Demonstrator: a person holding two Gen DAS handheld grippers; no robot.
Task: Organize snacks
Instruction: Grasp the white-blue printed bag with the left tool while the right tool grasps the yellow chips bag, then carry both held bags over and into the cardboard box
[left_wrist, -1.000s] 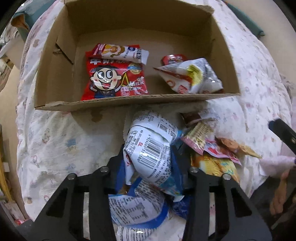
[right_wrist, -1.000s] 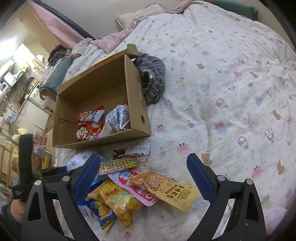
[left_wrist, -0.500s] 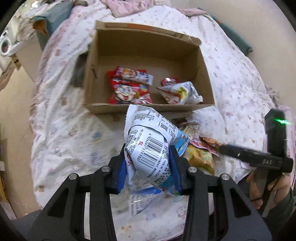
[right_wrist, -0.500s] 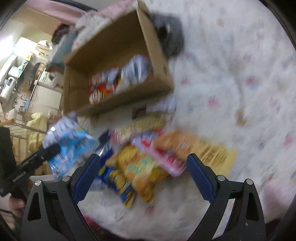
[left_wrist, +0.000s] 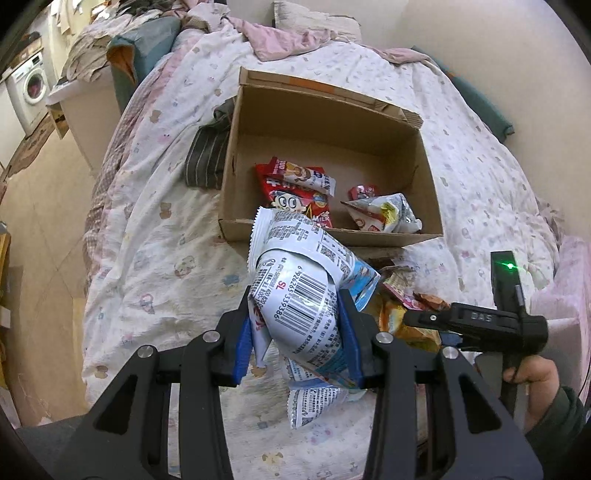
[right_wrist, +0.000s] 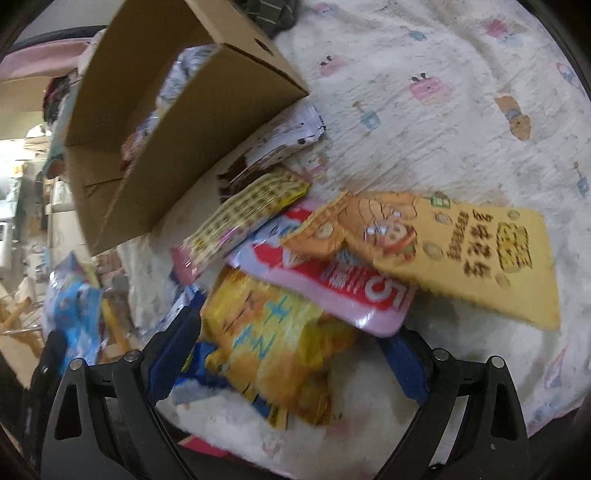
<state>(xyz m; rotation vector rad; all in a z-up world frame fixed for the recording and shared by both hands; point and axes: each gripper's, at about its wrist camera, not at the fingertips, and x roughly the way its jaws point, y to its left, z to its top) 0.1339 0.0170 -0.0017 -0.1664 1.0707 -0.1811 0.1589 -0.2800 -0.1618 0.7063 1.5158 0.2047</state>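
So the left gripper (left_wrist: 295, 328) is holding a white-and-blue snack bag (left_wrist: 299, 299) up off the bed (left_wrist: 155, 236), jaws narrow and pinching it across the middle w/ the barcode facing the cam. Bag's long axis is running away from the jaws, top seam pointing at the cardboard box (left_wrist: 236, 155), which is sitting straight ahead and lower down, near wall just past the bag's tip. Prob the next move is just forward + drop imo, landing by the red milk pack (left_wrist: 295, 195) already inside. Right gripper (right_wrist: 291, 354) is hanging over the loose pile beside the box, jaws wide and gripping nothing, w/ the yellow chip bag (right_wrist: 273, 332) lying between them, long axis roughly in line w/ the jaws. Pic's blurry tho, so can't tell if pads are touching it.
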